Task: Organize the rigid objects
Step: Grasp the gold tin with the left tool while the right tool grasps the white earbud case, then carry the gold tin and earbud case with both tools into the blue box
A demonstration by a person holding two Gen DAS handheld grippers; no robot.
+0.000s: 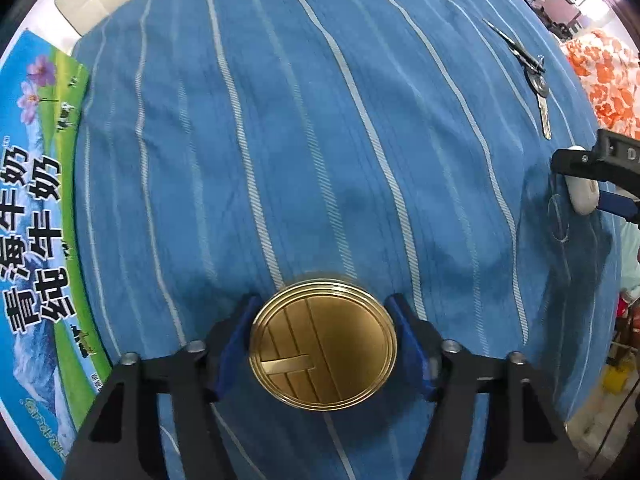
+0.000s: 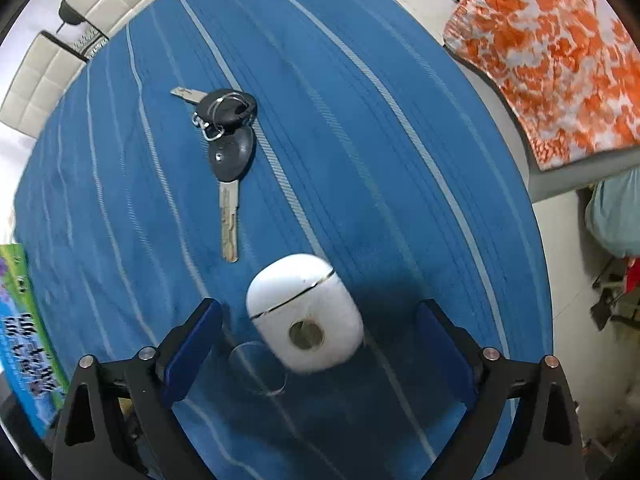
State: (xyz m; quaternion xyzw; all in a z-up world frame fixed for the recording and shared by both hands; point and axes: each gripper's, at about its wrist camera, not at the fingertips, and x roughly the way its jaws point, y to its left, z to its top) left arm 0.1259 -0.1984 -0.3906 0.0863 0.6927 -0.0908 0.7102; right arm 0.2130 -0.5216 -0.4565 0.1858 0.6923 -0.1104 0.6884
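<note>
Your left gripper (image 1: 323, 340) is clamped on the gold tin (image 1: 323, 340) near the middle of the table (image 1: 320, 120), its pads touching both sides. Your right gripper (image 2: 318, 332) stands wide apart around the white case (image 2: 306, 312) near the right edge, not yet touching it. The keys (image 2: 228, 148) lie beyond the case.
</note>
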